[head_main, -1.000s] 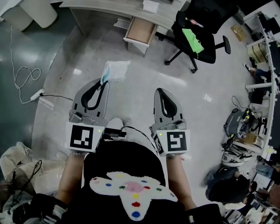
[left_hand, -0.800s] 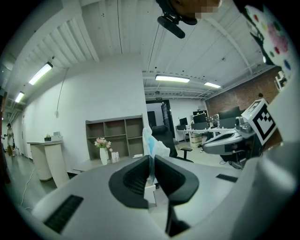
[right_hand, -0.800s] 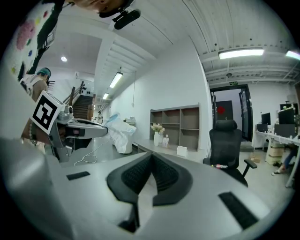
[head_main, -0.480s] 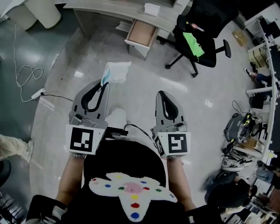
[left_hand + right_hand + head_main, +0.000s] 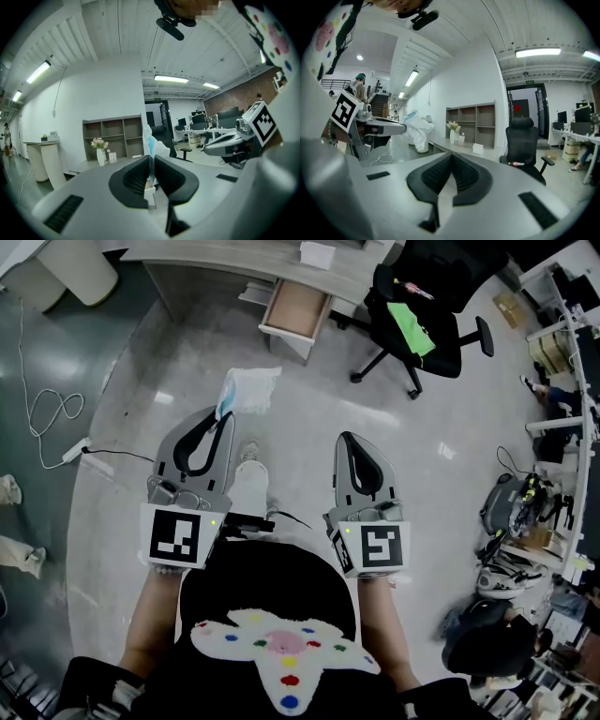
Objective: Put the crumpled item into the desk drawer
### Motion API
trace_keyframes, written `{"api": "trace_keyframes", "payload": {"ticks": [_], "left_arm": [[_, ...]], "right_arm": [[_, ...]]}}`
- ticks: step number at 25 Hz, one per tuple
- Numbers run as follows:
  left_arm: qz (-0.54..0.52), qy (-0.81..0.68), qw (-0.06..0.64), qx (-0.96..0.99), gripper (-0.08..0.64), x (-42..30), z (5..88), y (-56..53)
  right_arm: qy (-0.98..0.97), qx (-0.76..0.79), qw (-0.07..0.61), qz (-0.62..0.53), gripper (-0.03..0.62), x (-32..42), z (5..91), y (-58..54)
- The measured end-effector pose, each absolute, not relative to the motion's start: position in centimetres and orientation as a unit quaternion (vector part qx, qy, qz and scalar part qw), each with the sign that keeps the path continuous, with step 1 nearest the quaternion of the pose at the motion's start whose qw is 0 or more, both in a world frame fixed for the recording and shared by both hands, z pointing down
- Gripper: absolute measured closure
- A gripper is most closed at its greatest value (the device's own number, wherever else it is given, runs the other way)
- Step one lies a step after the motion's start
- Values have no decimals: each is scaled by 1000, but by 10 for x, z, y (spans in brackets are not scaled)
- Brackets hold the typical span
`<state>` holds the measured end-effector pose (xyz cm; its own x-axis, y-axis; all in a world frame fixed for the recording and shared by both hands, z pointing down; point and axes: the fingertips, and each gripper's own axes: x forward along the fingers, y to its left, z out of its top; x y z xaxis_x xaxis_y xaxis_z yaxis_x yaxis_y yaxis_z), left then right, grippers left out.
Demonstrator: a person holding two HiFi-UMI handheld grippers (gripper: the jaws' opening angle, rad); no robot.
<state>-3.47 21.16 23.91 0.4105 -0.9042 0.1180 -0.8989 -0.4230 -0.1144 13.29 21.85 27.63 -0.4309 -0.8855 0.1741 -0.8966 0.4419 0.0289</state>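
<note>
My left gripper is shut on a crumpled white and pale blue item, which sticks out past its tips over the floor. In the left gripper view the same crumpled item rises from between the closed pads. My right gripper is shut with nothing in it; in the right gripper view its jaws meet with no gap. Ahead, an open desk drawer juts from under a grey desk. Both grippers are well short of it.
A black office chair with a green thing on its seat stands right of the drawer. A white cable and power strip lie on the floor at left. Bags and clutter fill the right edge. A white bin stands at upper left.
The view has shifted a little: desk, drawer and chair sit slightly higher and further left than half a second ago. Both grippers keep the same pose, the left one still holding the crumpled item.
</note>
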Motion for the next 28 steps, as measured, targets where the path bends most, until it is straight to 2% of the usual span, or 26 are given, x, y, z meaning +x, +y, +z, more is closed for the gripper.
{"api": "trace_keyframes", "payload": {"ticks": [28], "left_arm": [[-71,489,8,-869,515,-92,227,-12]], "right_arm": [[-821,559,109,29,588,68,256,12]]}}
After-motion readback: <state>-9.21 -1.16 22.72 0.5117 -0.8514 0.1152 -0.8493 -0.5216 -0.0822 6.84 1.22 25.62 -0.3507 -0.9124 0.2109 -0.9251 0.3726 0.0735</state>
